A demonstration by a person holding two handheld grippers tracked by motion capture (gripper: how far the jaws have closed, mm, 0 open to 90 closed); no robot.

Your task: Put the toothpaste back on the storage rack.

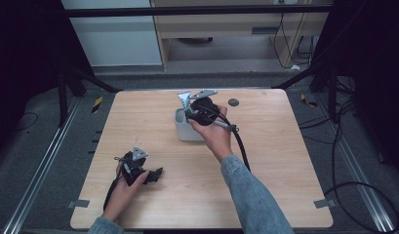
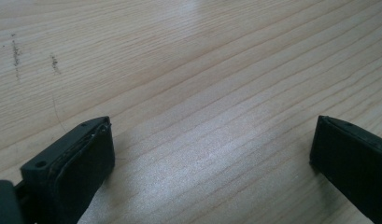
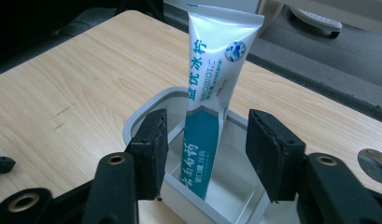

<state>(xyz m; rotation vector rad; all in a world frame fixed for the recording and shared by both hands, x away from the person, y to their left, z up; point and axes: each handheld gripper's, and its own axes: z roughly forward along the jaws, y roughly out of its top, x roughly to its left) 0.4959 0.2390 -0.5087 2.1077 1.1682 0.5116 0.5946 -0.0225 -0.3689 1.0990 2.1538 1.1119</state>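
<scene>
The right gripper is hovering over a white rectangular cup, its two black jaws standing partly apart on either side of a toothpaste tube without pressing on it. There is clear air showing between each pad and the tube, so nothing is being gripped. The tube is standing on end inside the cup, leaning slightly, its lower part reaching the cup's floor between the jaws and its crimped flat end rising well above them. Its upper half is showing white with teal Chinese characters, the word PROBIOTIC and a small round blue emblem; its lower half is showing teal with white characters. In the high view the right gripper is sitting above the cup near the table's far middle, the tube's pale top poking up just past it.

The left gripper is resting low at the table's near left, well apart from the cup, its jaws spread wide with only bare wood grain lying between them.
</scene>
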